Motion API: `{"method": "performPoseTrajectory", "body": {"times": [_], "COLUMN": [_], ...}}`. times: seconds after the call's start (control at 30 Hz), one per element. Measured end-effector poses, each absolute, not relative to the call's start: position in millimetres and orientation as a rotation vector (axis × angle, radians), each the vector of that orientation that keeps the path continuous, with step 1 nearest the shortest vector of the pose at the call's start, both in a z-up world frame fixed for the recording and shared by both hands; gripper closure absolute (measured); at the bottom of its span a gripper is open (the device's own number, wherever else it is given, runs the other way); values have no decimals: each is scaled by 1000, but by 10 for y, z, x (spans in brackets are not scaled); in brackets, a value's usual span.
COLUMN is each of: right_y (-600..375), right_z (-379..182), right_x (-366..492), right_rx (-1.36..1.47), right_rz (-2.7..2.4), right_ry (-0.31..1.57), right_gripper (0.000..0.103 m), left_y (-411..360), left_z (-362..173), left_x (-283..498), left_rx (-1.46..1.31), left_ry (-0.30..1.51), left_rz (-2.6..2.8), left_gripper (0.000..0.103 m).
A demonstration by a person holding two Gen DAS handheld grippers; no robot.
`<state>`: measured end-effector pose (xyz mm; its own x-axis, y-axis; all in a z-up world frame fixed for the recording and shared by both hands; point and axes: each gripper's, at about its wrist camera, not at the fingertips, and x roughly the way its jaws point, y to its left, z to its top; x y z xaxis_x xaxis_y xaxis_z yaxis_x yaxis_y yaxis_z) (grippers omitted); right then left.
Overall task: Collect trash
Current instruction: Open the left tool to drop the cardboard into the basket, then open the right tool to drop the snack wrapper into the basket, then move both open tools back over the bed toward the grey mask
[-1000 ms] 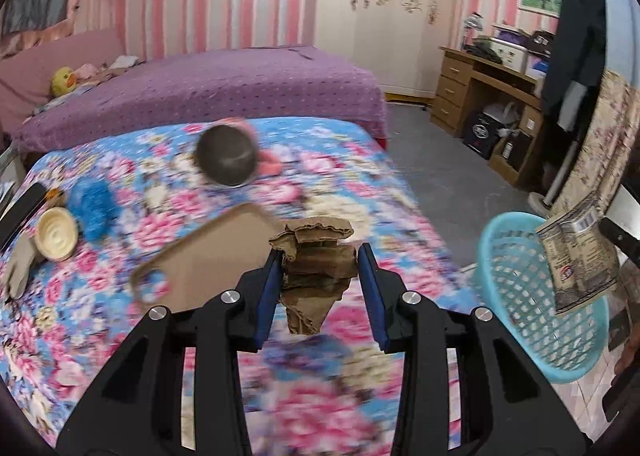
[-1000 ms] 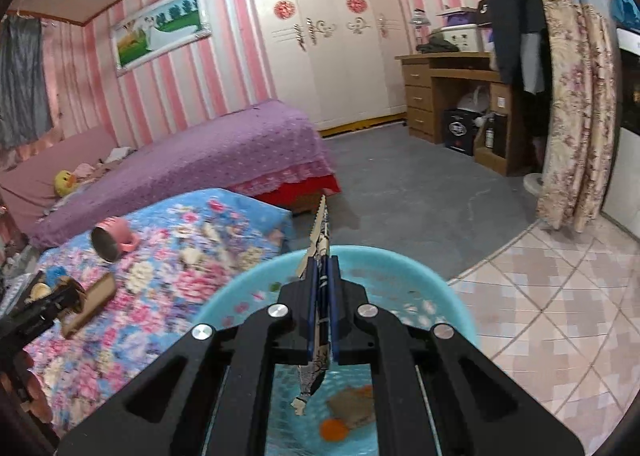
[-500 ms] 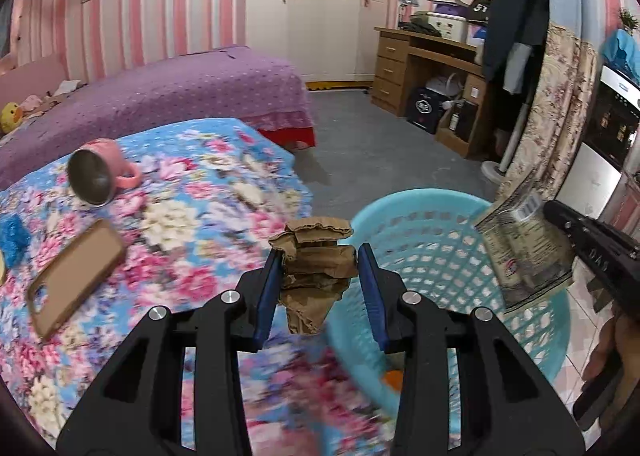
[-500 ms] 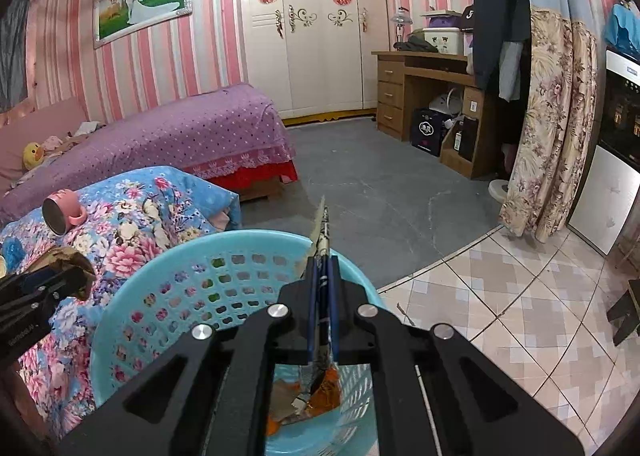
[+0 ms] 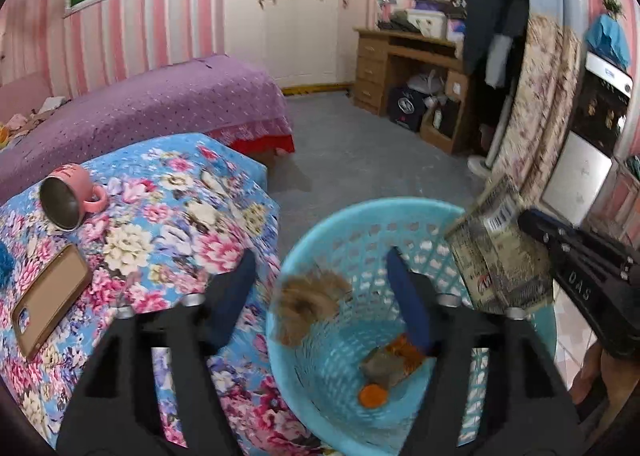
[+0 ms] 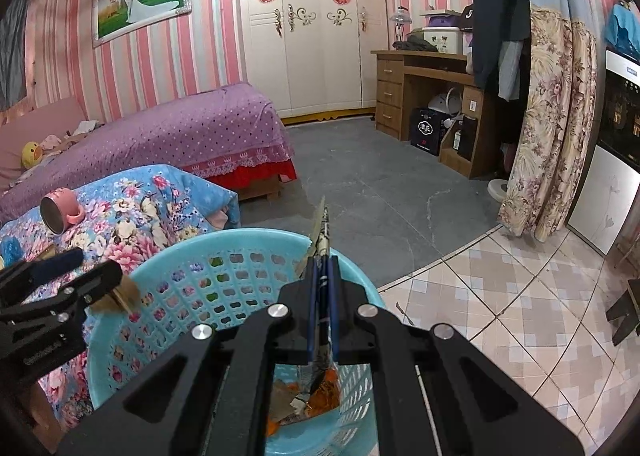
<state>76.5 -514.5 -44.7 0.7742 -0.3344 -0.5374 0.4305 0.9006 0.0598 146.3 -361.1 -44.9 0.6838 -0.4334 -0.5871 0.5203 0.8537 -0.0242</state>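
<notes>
**Basket beside the low bed**

The round blue perforated plastic basket [image 5: 362, 216] stands on the floor at the right of the floral-quilted blue bed [image 5: 188, 216]. On that bed lie a pink metal-lined mug [image 5: 74, 196], tipped over, and nearer, a tan rectangular phone case [image 5: 50, 300]. Behind it stands the purple-covered bed [image 6: 180, 136]. Crumpled wrappers [image 5: 390, 370] lie in the basket.

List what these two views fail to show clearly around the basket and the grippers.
- Brown scrap: motion-blurred in the left wrist view; what it is, and whether it touches the open left gripper, is unclear.
- Basket contents: mostly hidden by the right gripper in its own view.
- Wrapper: printed text too blurred; edge-on in the right wrist view.
- Person's hand: cut off at the frame edge.
</notes>
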Motion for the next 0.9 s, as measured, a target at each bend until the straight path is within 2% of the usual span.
{"method": "performPoseTrajectory", "body": {"times": [0.1,0.17,0.5,0.67,0.7,0.73,0.8,0.87,0.9], "right_y": [-5127,-5125,-5012,-4925,-4904,-4893,-4852,-4822,-4800], "right_z": [-444,-448,-430,-430,-430,-427,-409,-395,-393], "right_x": [780,779,817,868,881,886,879,889,898], "right_rx": [176,177,161,148,145,143,142,140,138], "right_rz": [-416,-416,-421,-417,-415,-417,-423,-424,-424], "right_ry": [548,548,529,539,542,540,524,521,524], "right_gripper": [98,98,97,93,81,61,42,39,33], "left_y": [-3545,-3470,-3031,-2853,-2827,-2789,-2737,-2653,-2611], "left_z": [-407,-385,-307,-316,-317,-316,-320,-322,-319], "left_x": [1481,1511,1662,1672,1668,1656,1647,1627,1620], "left_rx": [154,156,127,118,122,127,131,134,136], "left_ry": [596,582,544,537,536,531,528,525,524], "left_rz": [-512,-489,-373,-324,-317,-307,-296,-287,-281], "left_gripper": [19,15,9,8,8,8,8,8,8]}}
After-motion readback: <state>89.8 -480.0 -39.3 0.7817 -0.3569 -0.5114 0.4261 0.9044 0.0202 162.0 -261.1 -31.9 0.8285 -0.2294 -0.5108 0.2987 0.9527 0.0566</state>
